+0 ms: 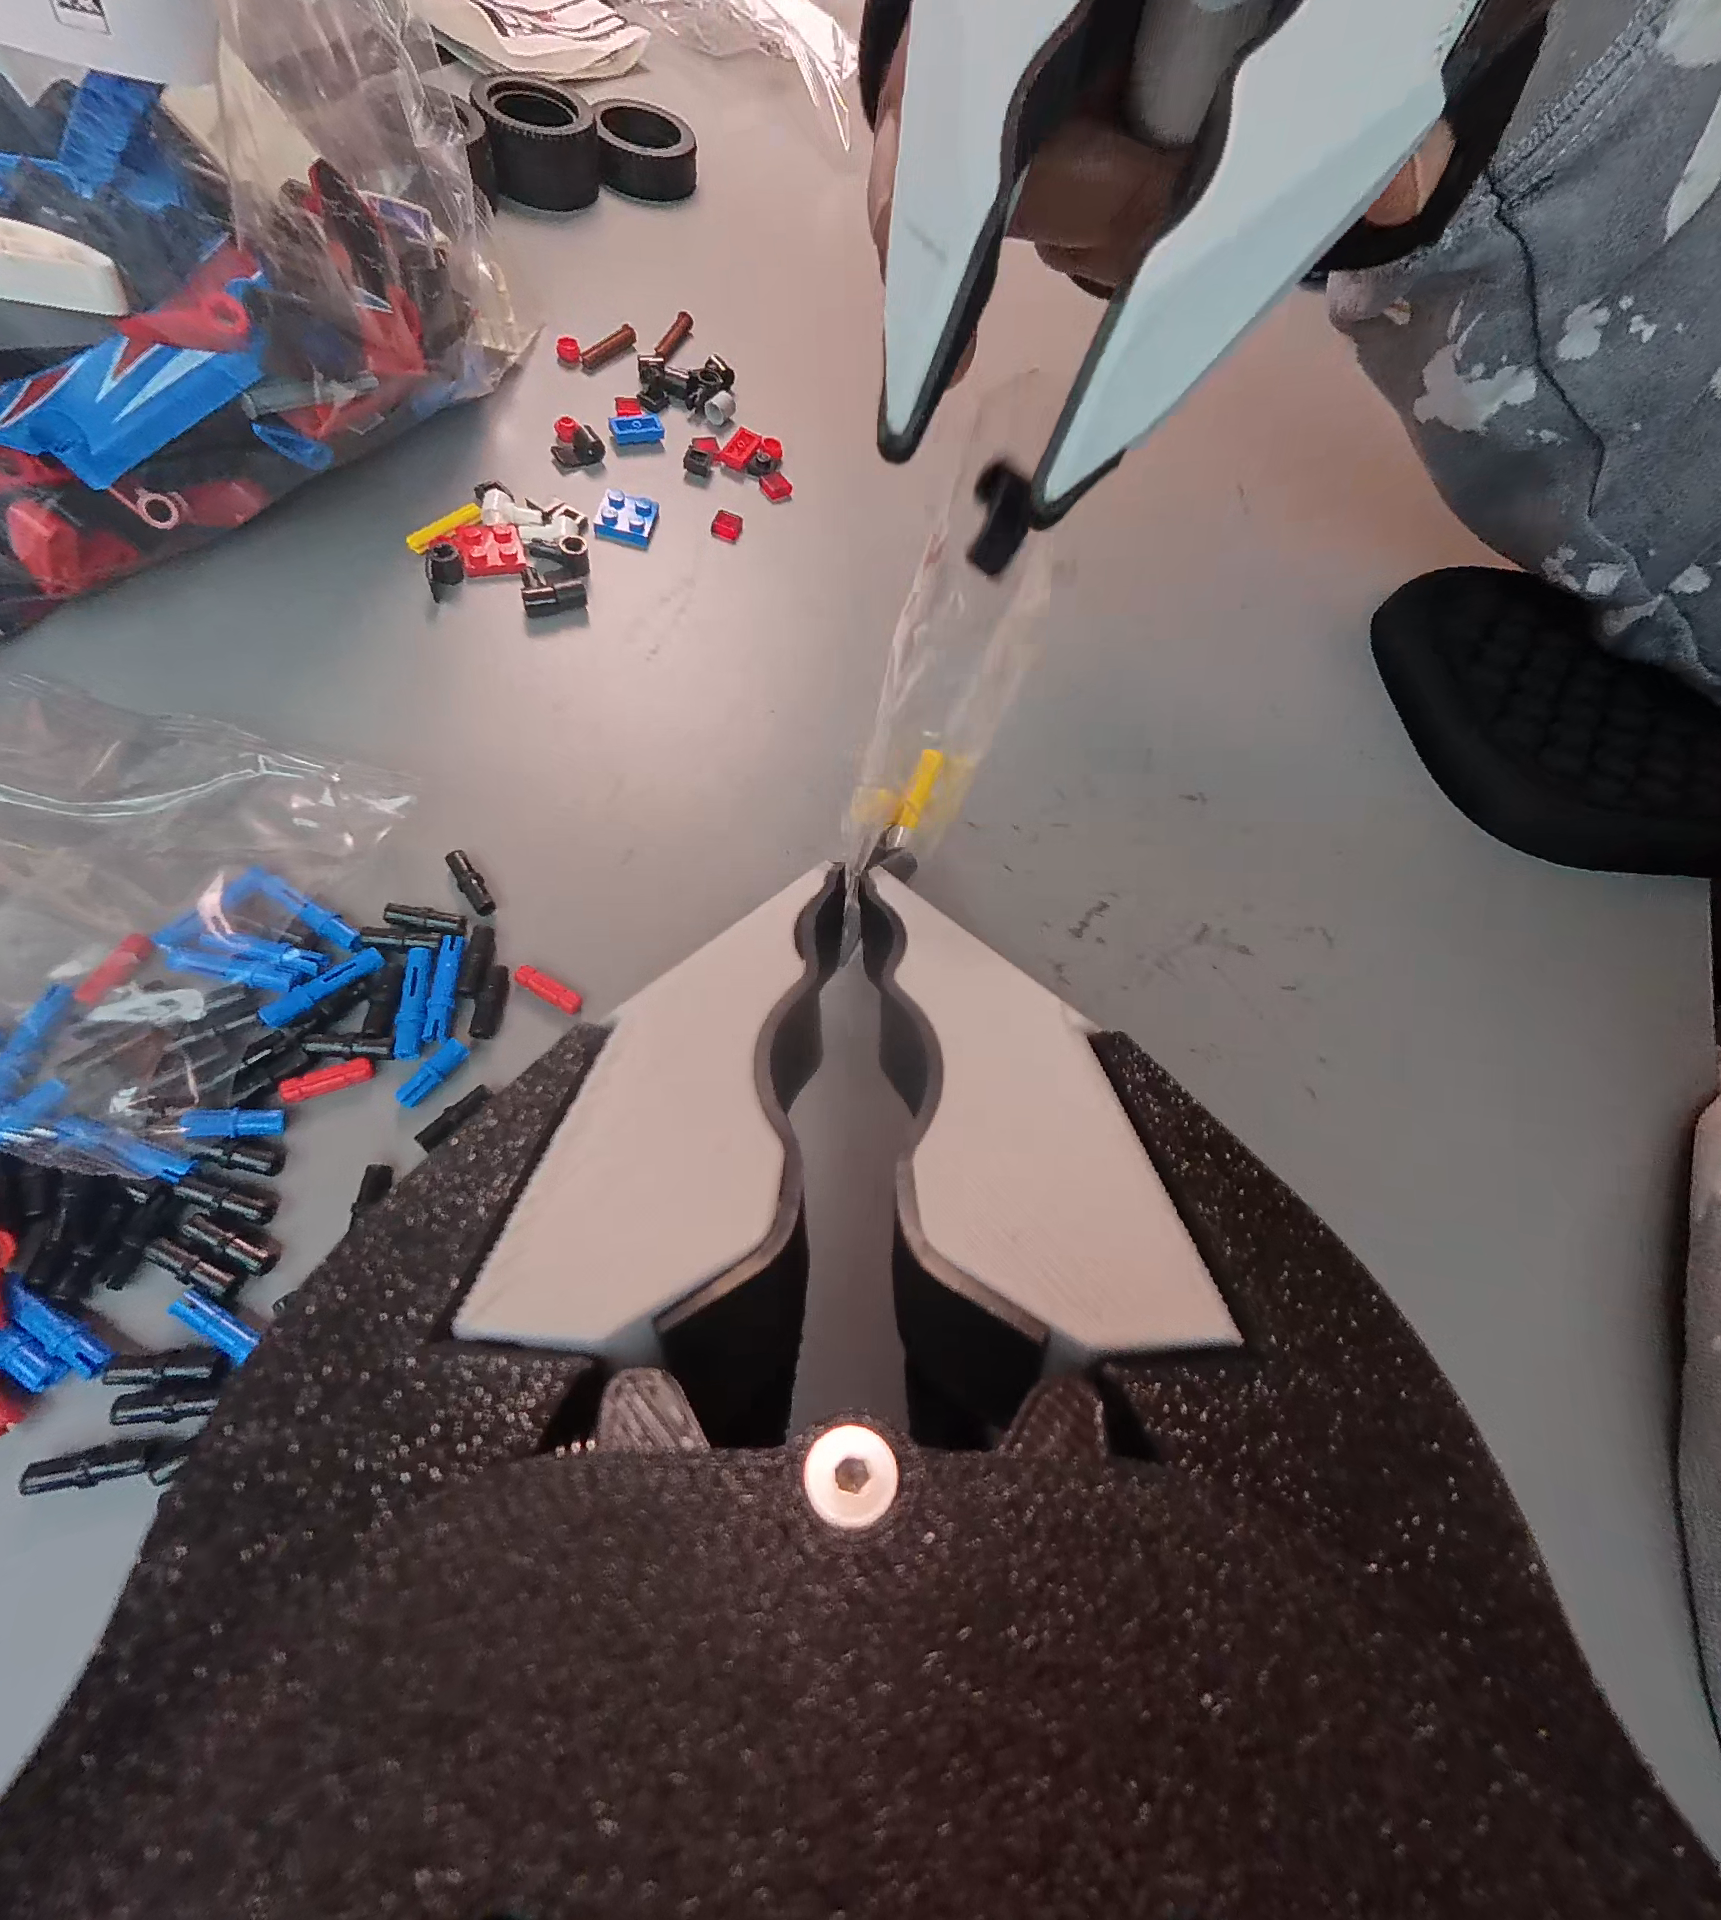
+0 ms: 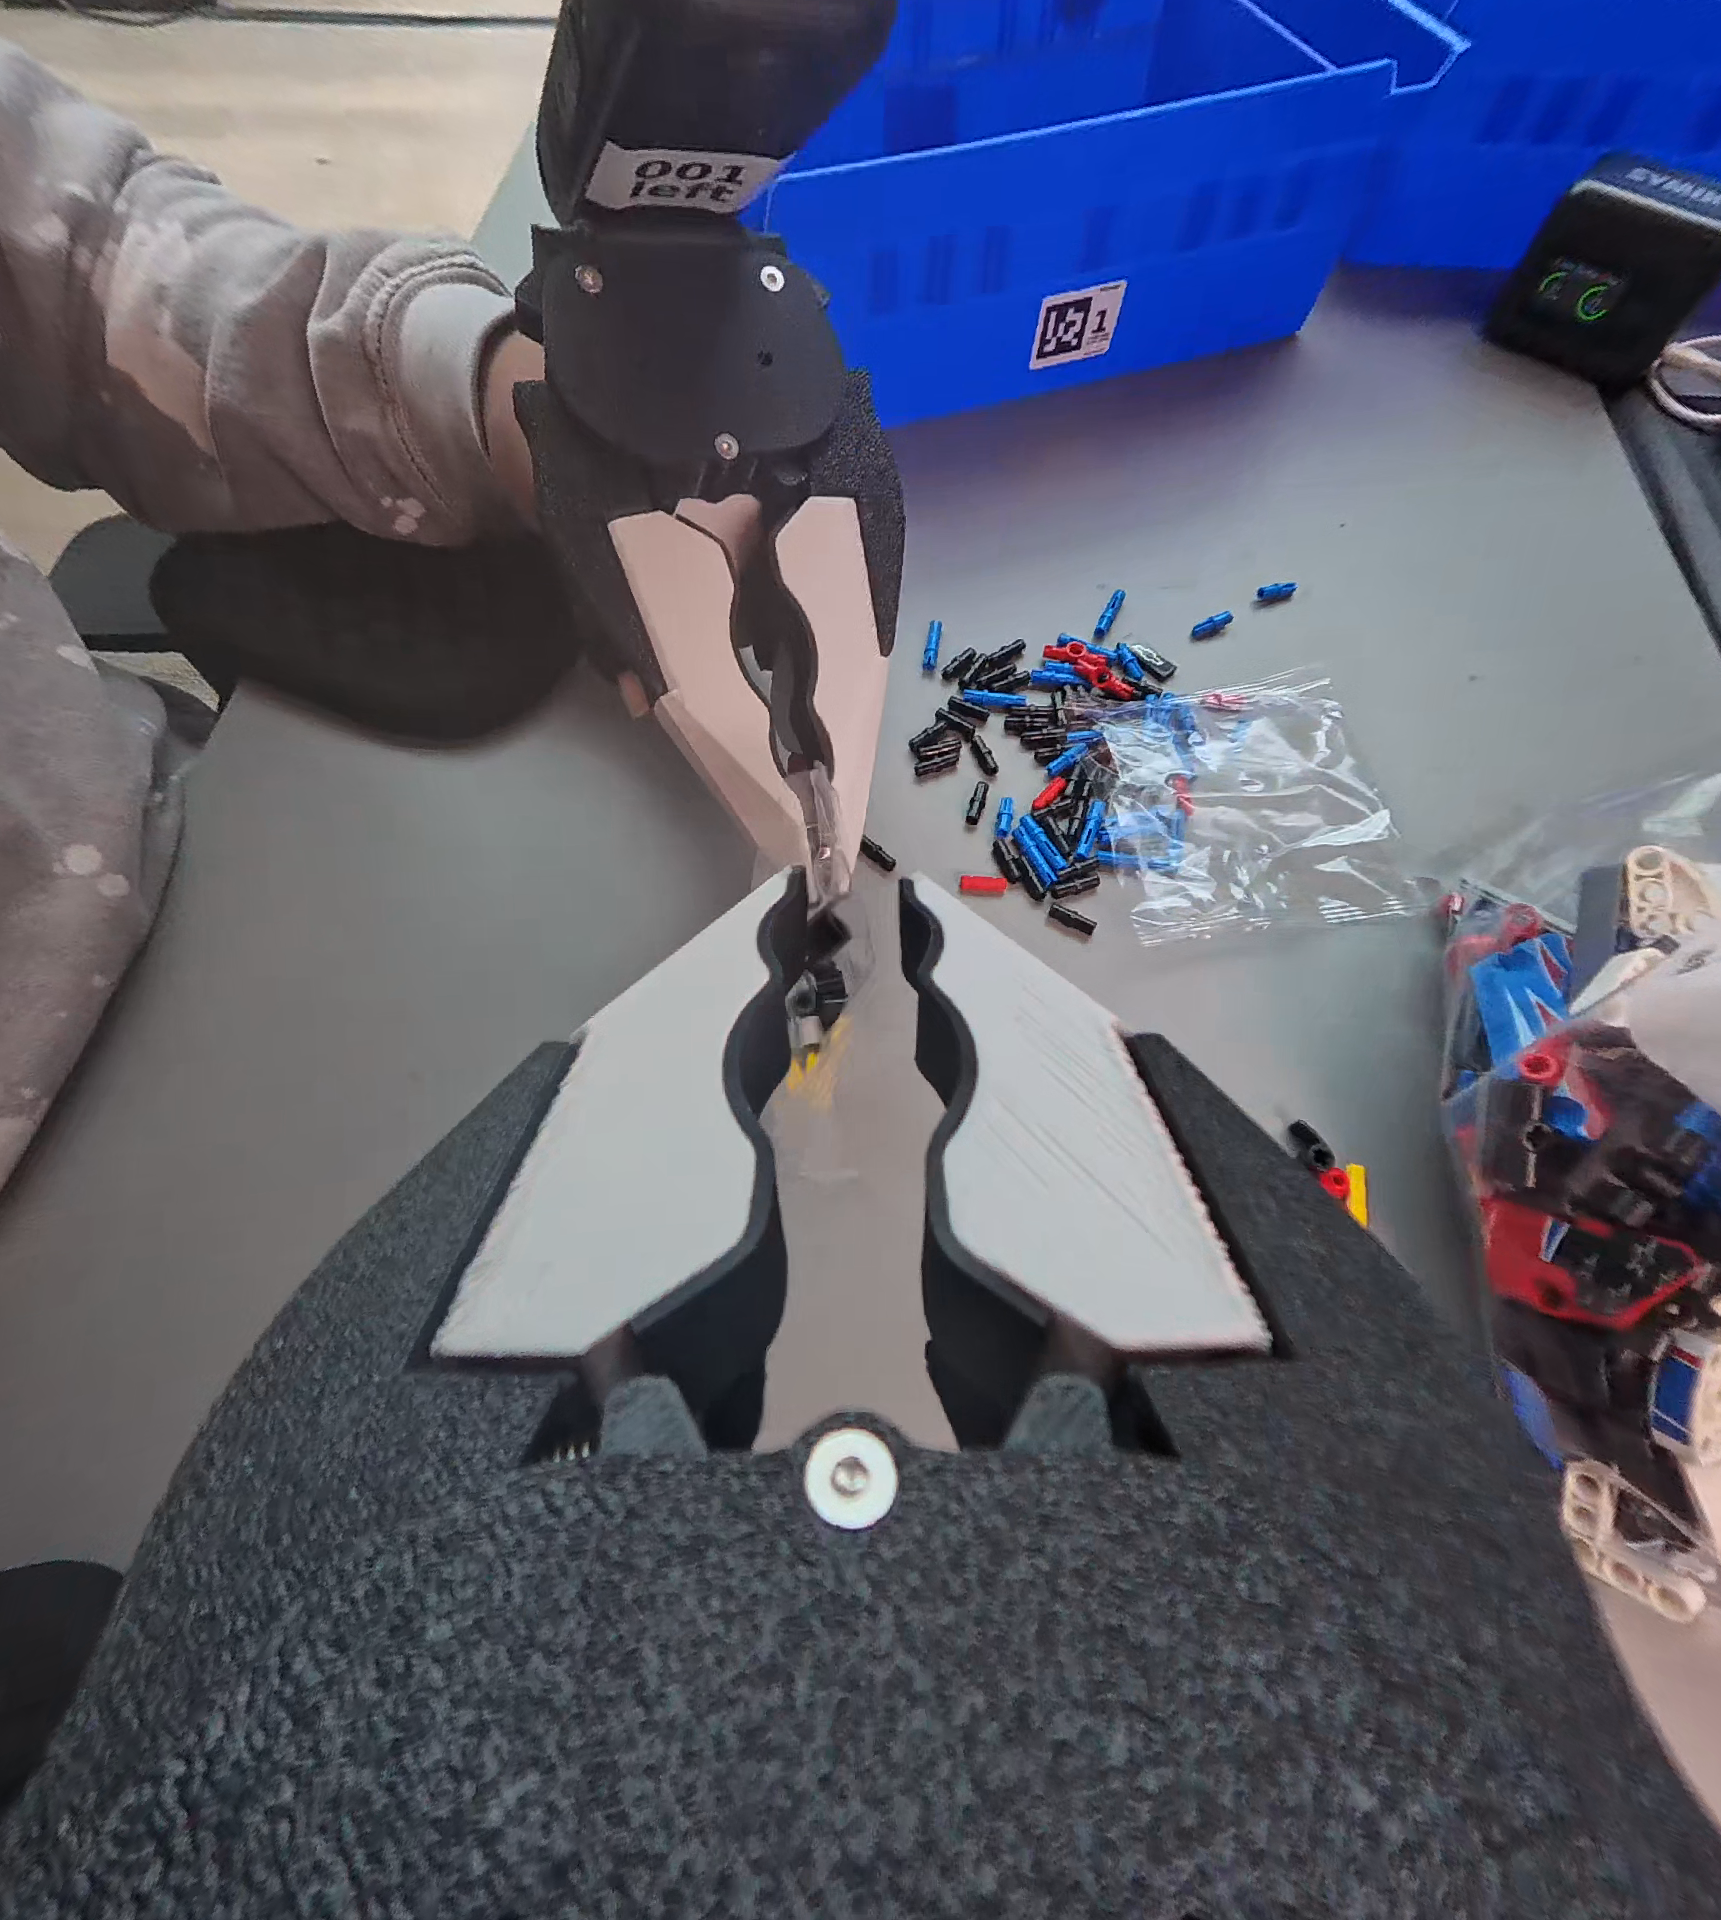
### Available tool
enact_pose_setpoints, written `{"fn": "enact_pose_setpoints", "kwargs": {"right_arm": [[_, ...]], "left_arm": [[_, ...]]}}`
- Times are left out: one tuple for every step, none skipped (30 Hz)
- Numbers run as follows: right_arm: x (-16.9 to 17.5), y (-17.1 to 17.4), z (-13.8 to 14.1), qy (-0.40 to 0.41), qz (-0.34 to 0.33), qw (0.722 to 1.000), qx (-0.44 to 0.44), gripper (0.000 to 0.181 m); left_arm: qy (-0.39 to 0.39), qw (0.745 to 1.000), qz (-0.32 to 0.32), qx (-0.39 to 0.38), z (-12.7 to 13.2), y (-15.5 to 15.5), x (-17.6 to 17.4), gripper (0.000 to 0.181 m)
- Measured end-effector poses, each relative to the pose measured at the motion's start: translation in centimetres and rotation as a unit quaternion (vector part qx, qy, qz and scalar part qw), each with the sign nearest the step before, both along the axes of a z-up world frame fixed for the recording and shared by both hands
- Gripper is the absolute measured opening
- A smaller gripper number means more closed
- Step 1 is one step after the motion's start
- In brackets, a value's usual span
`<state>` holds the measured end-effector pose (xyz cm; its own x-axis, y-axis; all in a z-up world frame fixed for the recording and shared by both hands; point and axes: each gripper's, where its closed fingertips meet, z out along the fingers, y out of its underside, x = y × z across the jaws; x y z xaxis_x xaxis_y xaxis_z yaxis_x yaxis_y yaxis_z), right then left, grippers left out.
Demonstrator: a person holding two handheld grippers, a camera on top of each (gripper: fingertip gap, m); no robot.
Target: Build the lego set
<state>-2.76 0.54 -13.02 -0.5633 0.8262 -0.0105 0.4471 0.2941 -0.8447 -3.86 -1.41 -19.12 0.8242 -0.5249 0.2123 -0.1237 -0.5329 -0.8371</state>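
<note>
Item: small clear bag (image 1: 949,665), nearly empty, holding a few yellow pieces (image 1: 913,792) and one black piece (image 1: 999,516). We find it above the grey table (image 1: 1251,935), stretched taut between the two tools, its long axis running from one set of tips straight to the other.

Left gripper (image 1: 854,883): fingers pressed together, pinching one end of the bag, the yellow pieces just beyond the tips.

Right gripper (image 2: 848,894): fingers spread, the bag's other end lying in the gap, close against one finger. We judge it the nearer tool to the black piece, and any grip must close across the bag's width.

Surroundings, outward:
- loose small bricks (image 1: 607,478), red, blue, black, on the table beyond the bag;
- spilled pins (image 1: 212,1091), blue, black, red, with an opened clear bag (image 2: 1251,790);
- large bag of parts (image 1: 129,343);
- black tyres (image 1: 575,140);
- blue bins (image 2: 1095,208) at the far edge.
</note>
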Motion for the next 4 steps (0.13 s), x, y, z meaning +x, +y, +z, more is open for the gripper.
{"fn": "enact_pose_setpoints", "kwargs": {"right_arm": [[-0.01, 0.11, -0.10, 0.000, -0.003, 1.000, 0.003, 0.019], [0.06, 0.11, -0.07, 0.001, -0.002, 1.000, 0.003, 0.020], [0.12, 0.08, 0.12, 0.004, -0.001, 1.000, -0.001, 0.022], [0.12, 0.17, 0.49, 0.012, -0.003, 1.000, -0.006, 0.023]], "left_arm": [[0.000, 1.000, -0.001, 0.000, 0.01, -0.03, 0.02, 0.003], [0.000, 1.000, -0.001, 0.001, 0.01, -0.05, 0.02, 0.003], [0.000, 1.000, -0.001, 0.001, 0.03, -0.05, 0.02, 0.003], [-0.001, 1.000, -0.001, 0.001, 0.05, -0.05, 0.02, 0.003]]}}
